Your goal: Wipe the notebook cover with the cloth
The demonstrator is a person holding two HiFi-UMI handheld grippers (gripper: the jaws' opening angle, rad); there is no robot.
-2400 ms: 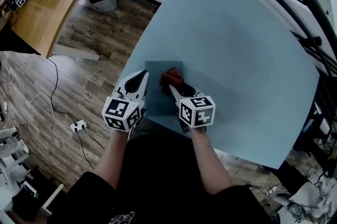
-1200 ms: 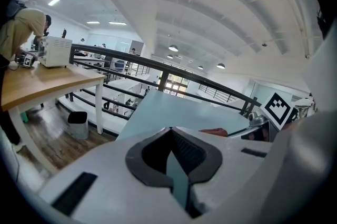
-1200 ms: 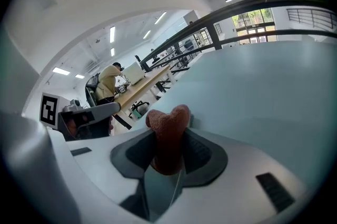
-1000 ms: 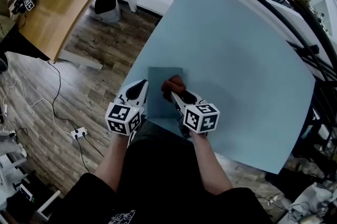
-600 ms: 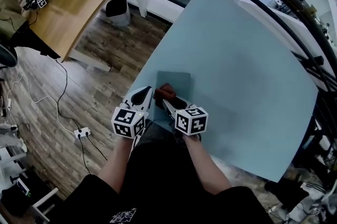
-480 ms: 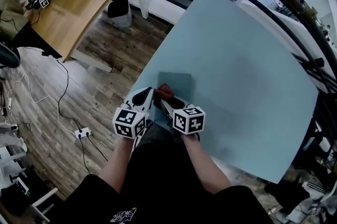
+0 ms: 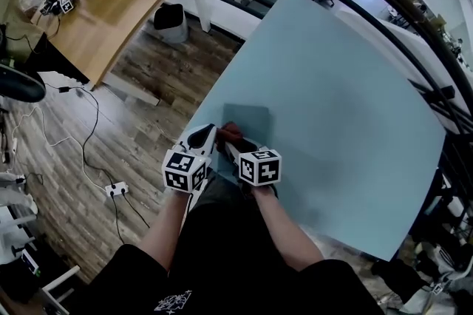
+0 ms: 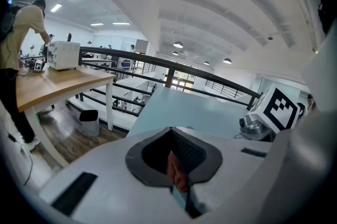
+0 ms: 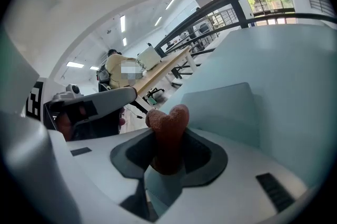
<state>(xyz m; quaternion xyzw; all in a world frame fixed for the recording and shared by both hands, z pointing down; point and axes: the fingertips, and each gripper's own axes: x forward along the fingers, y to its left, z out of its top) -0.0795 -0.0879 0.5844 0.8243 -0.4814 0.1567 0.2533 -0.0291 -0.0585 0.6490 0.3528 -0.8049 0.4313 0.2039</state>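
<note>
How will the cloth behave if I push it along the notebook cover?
Probably floppy: the cloth bulges in soft lobes where the right gripper pinches it. Its fuzzy nap will likely drag rather than slide on the notebook.

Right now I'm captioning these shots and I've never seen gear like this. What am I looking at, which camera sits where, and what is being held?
There is no robot here. A person holds a hand tool in each hand: the left gripper and the right gripper, each carrying a marker cube. The wide picture comes from a camera on the person's head, looking down. The other two come from cameras riding on the grippers, looking along their jaws. On the pale blue table lies a darker blue-grey notebook. The right gripper is shut on a reddish-brown cloth at the notebook's near end. The left gripper sits by the notebook's left edge, jaws together.
</note>
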